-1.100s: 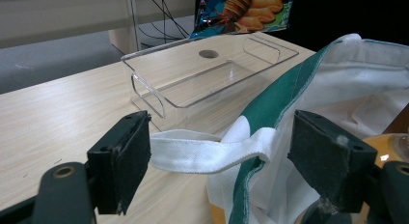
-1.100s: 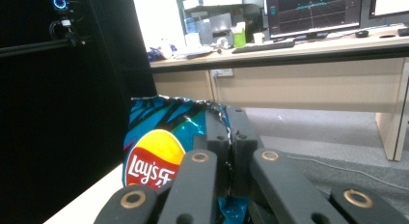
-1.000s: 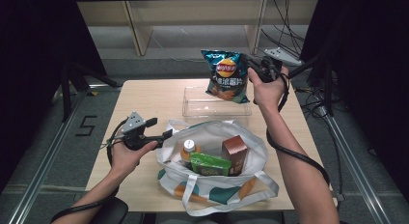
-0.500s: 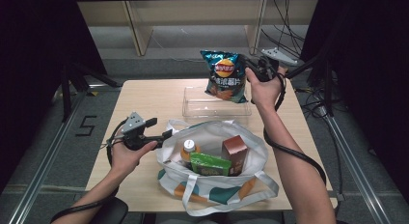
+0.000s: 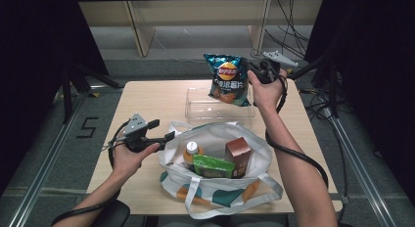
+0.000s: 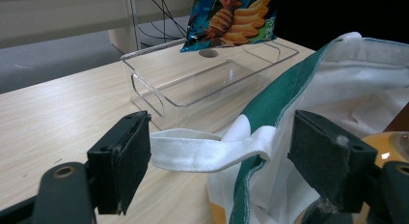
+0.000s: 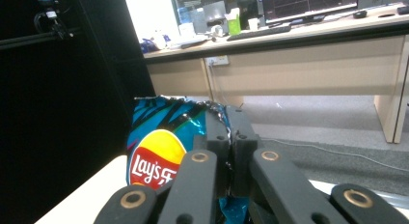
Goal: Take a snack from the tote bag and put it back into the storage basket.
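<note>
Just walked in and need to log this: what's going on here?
A person works at a table with a gripper in each hand. The right gripper is shut on a chip bag, holding it up above a clear tray. The left gripper is open around the handle of a tote bag, which holds a bottle, a green box and a brown box.

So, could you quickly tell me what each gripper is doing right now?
Left gripper: open, its jaws on either side of the bag's white handle.
Right gripper: shut on the chip bag.
</note>
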### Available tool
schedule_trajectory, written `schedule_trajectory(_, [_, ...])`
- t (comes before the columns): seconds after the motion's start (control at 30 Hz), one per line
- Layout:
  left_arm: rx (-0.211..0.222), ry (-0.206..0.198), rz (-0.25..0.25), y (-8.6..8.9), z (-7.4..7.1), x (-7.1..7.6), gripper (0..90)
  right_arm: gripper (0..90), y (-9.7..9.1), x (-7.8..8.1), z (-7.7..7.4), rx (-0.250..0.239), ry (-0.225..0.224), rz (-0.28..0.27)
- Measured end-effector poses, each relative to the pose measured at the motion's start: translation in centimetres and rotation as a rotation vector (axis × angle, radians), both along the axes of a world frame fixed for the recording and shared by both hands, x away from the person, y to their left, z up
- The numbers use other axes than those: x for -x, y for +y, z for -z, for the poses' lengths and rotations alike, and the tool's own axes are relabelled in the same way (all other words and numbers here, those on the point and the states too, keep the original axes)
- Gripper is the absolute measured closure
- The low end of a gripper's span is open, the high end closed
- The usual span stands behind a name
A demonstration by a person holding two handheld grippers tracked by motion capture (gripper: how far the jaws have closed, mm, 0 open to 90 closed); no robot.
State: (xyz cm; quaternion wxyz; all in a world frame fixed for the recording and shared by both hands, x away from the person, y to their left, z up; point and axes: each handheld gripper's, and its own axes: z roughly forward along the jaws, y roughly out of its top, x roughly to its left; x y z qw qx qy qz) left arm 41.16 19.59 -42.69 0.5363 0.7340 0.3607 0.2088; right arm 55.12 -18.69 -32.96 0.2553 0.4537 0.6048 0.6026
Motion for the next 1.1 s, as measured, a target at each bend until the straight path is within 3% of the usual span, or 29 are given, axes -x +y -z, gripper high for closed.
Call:
schedule_trajectory(0.17, [0.0, 0.0, 0.0, 0.0, 0.0, 0.0, 21.6, 90.0, -0.2, -0.4, 0.4, 0.015, -0.003, -0.004])
schedule_trajectory(0.23, [0.002, 0.003, -0.003, 0.0, 0.0, 0.0, 21.6, 90.0, 0.0, -0.4, 0.6, -0.002, 0.021, 0.005])
schedule_trajectory(0.47, [0.002, 0.001, -0.002, -0.1, 0.0, 0.0, 21.6, 90.0, 0.0, -0.8, 1.0, -0.006, 0.033, 0.013])
schedule_trajectory(0.8, [0.001, -0.001, -0.001, -0.1, 0.0, 0.0, 21.7, 90.0, 0.0, -1.5, 1.5, 0.02, 0.033, 0.016])
schedule_trajectory(0.97, [0.002, 0.001, -0.001, -0.1, 0.0, 0.0, 21.7, 90.0, 0.3, -1.5, 1.8, -0.003, 0.066, 0.028])
schedule_trajectory(1.07, [0.001, -0.001, -0.001, -0.1, 0.0, 0.0, 21.7, 90.0, 0.2, -1.7, 2.0, 0.006, 0.047, 0.02])
schedule_trajectory(1.1, [0.0, -0.002, -0.001, -0.1, 0.0, 0.0, 21.7, 90.0, 0.3, -1.7, 2.1, 0.006, 0.065, 0.027])
